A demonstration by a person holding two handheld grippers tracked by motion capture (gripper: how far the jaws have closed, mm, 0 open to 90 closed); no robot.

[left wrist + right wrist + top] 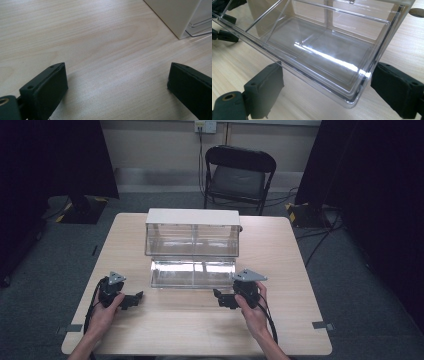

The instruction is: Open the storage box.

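on the table [280,320], the clear drawer [192,273] is sticking out of the box [192,232] at 12 o'clock. both the left gripper [136,299] and right gripper [218,298] are sitting spread apart, touching nothing, so the closing work is not yet starting.

Even overhead light, white glare on the clear drawer [329,60], dark room edges, soft high view

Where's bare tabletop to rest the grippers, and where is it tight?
Bare wood lies left of the clear drawer unit, out to the table edge, and likewise on its right. The near strip behind both hands is free too. Tight spot: the pulled-out drawer, flanked by the left gripper and the right gripper, both open.
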